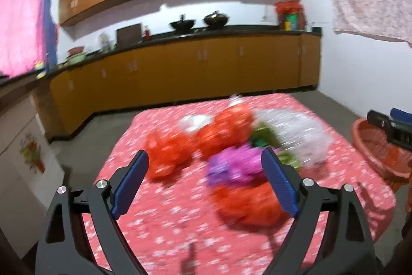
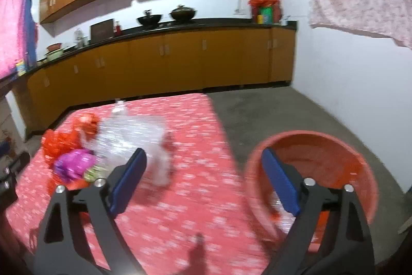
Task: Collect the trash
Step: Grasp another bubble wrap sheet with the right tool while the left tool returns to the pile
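Observation:
A pile of trash lies on a table with a red flowered cloth (image 1: 167,221): several crumpled orange-red bags (image 1: 167,153), a purple wrapper (image 1: 234,166), green scraps (image 1: 265,135) and a clear plastic bag (image 1: 296,135). My left gripper (image 1: 206,179) is open and empty, above the table just short of the pile. My right gripper (image 2: 206,179) is open and empty over the table's right edge, next to a red basket (image 2: 360,166) on the floor. The pile also shows in the right wrist view, with the purple wrapper (image 2: 74,164) and clear bag (image 2: 139,135).
The red basket (image 1: 373,146) stands right of the table, with the other gripper over it (image 1: 391,128). Orange kitchen cabinets (image 1: 206,68) and a dark counter with pots run along the far wall. A white cabinet (image 1: 23,153) stands at left. Grey floor (image 2: 270,112) lies beyond.

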`<act>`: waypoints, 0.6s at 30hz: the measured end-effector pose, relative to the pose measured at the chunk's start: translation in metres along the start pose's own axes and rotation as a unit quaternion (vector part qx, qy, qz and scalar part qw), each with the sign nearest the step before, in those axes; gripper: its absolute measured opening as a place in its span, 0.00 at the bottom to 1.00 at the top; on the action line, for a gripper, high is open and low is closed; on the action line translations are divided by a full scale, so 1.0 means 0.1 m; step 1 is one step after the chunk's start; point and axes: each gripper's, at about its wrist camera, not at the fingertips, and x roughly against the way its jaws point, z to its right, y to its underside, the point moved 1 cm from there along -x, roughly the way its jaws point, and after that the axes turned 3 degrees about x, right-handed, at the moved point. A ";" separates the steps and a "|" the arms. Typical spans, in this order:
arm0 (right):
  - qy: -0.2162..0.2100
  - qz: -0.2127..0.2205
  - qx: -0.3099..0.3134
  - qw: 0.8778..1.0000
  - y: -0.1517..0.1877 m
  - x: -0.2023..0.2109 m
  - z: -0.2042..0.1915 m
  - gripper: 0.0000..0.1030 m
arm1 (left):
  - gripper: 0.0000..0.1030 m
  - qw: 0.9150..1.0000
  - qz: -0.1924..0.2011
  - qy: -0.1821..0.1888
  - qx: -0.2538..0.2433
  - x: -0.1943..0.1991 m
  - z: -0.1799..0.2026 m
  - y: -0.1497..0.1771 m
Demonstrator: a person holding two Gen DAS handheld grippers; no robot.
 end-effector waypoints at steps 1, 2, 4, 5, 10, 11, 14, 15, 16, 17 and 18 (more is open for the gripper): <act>-0.009 -0.005 -0.002 1.000 -0.02 -0.06 -0.10 0.83 | 0.86 1.000 -0.007 -0.007 0.009 -0.04 -0.09 0.02; -0.017 -0.010 -0.005 1.000 -0.04 -0.13 -0.19 0.82 | 0.86 1.000 -0.010 -0.008 0.016 -0.06 -0.15 0.04; -0.028 -0.020 -0.006 0.999 -0.05 -0.24 -0.34 0.81 | 0.87 0.999 -0.016 -0.008 0.033 -0.11 -0.25 0.06; -0.032 -0.023 -0.006 0.999 -0.04 -0.28 -0.40 0.81 | 0.88 0.999 -0.020 -0.010 0.043 -0.16 -0.29 0.06; -0.055 -0.031 -0.001 0.998 -0.07 -0.41 -0.64 0.81 | 0.88 0.998 -0.021 -0.014 0.054 -0.25 -0.44 0.17; -0.056 -0.031 0.008 0.998 -0.07 -0.43 -0.71 0.81 | 0.88 0.998 -0.021 -0.013 0.055 -0.26 -0.44 0.17; -0.054 -0.039 0.034 0.997 -0.05 -0.52 -0.82 0.77 | 0.88 0.998 -0.021 -0.010 0.055 -0.26 -0.47 0.19; -0.052 -0.043 0.040 0.997 -0.04 -0.55 -0.84 0.72 | 0.88 0.998 -0.021 -0.008 0.054 -0.27 -0.47 0.19; -0.053 -0.050 0.045 0.996 -0.03 -0.58 -0.86 0.64 | 0.88 0.998 -0.021 -0.006 0.053 -0.27 -0.46 0.19; -0.055 -0.057 0.047 0.996 -0.01 -0.61 -0.86 0.54 | 0.88 0.998 -0.021 -0.005 0.052 -0.27 -0.45 0.20; -0.052 -0.065 0.047 0.995 0.02 -0.65 -0.85 0.49 | 0.88 0.998 -0.022 -0.004 0.051 -0.27 -0.44 0.21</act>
